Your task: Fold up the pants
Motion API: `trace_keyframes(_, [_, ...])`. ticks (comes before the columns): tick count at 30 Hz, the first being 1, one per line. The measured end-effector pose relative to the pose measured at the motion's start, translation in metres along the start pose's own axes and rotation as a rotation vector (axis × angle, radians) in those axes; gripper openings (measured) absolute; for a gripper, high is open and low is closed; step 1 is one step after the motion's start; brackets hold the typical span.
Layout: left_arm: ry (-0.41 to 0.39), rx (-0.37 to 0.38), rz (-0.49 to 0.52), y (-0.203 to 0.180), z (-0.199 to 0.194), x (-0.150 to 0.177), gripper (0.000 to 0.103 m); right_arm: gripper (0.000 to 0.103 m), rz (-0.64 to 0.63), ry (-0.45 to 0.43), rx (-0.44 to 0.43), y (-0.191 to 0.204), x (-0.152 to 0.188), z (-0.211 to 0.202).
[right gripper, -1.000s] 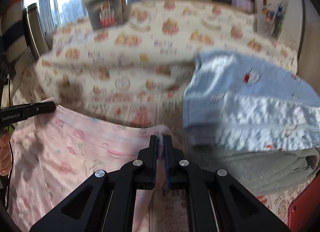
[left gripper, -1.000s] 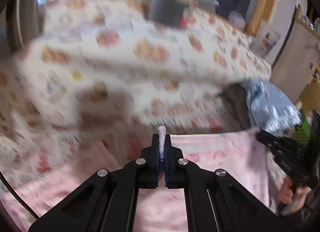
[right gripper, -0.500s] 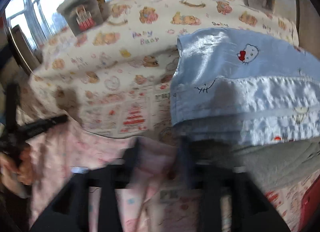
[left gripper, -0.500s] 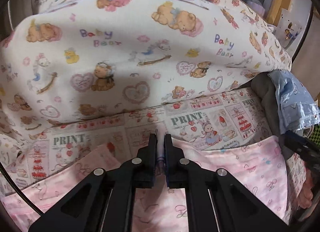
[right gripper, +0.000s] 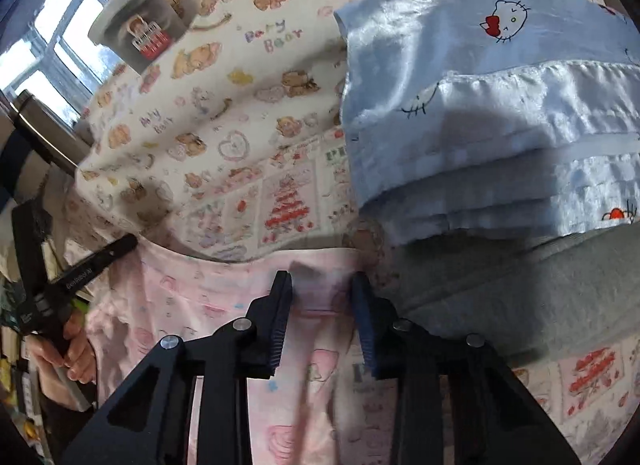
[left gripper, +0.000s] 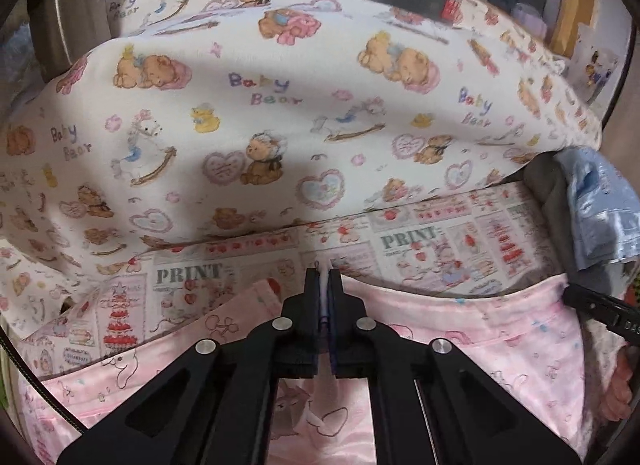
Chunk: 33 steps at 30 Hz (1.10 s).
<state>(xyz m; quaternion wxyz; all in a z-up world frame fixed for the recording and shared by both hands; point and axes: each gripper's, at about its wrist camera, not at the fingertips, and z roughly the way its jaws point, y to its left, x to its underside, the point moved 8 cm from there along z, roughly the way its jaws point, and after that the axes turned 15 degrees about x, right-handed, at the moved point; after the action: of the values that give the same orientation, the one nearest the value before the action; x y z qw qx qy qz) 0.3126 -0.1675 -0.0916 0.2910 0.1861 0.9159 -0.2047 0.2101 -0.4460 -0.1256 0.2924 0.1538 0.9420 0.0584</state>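
Your left gripper is clenched on the far hem of the pink pants; a sliver of cloth shows between the fingers. Your right gripper is closing, its fingers not yet pressing, with the pants' edge lying between them. No grip on that side yet.

The pants lie flat on the bed sheet, the one printed with "PRINT" panels, their far edge running toward the bear-print duvet.

Step looks like pinching both far corners before the fold. Let the right fingers finish on the hem only, not the sheet under it. Keep both pinches level along the same edge so the fold lands square. Don't lift till both hold.

Room: the duvet bulges close behind the hem, so pull toward you rather than away. The blue blanket on a grey folded cloth sits just beside the right fingers. Don't snag it. Bed edges can't be made out in either view.
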Motion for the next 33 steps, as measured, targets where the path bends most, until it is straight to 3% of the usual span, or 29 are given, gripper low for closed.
trace_keyframes(3, [-0.006, -0.012, -0.023, 0.004, 0.002, 0.000, 0.003, 0.033, -0.018, -0.018, 0.046, -0.001, 0.001, -0.003])
trace_keyframes(9, [0.012, -0.121, -0.035, 0.021, 0.003, 0.001, 0.003, 0.034, -0.069, -0.056, 0.122, 0.006, 0.001, 0.004])
trace_keyframes(10, [0.008, -0.107, -0.046, 0.022, 0.003, 0.001, 0.003, 0.030, -0.094, -0.066, 0.127, 0.010, 0.002, 0.005])
trace_keyframes(11, [0.004, -0.098, -0.046, 0.022, 0.003, 0.001, 0.003, 0.010, -0.117, -0.067, 0.121, 0.014, 0.003, 0.007])
trace_keyframes(12, [-0.004, -0.095, -0.041, 0.022, 0.003, 0.001, 0.003, 0.003, -0.144, -0.060, 0.120, 0.018, 0.004, 0.009])
trace_keyframes(16, [-0.042, -0.065, -0.008, 0.016, -0.001, 0.001, 0.003, 0.002, -0.197, -0.138, 0.148, 0.024, -0.001, -0.003])
trace_keyframes(20, [-0.119, 0.004, 0.048, -0.005, -0.016, -0.008, 0.003, 0.002, -0.120, -0.308, 0.195, 0.008, -0.024, -0.039])
trace_keyframes(22, [-0.128, 0.031, 0.045, -0.011, -0.017, -0.012, 0.003, 0.002, -0.090, -0.346, 0.229, -0.001, -0.031, -0.046])
trace_keyframes(26, [-0.056, 0.012, 0.041, -0.011, 0.005, -0.016, 0.003, 0.002, -0.102, -0.245, 0.275, -0.009, -0.032, -0.022])
trace_keyframes(30, [0.009, 0.028, 0.002, -0.007, 0.027, -0.009, 0.004, 0.002, -0.128, -0.237, 0.318, -0.008, -0.036, -0.009])
trace_keyframes(33, [0.061, 0.014, 0.011, -0.009, 0.031, -0.001, 0.032, 0.002, -0.131, -0.225, 0.331, -0.011, -0.036, -0.007])
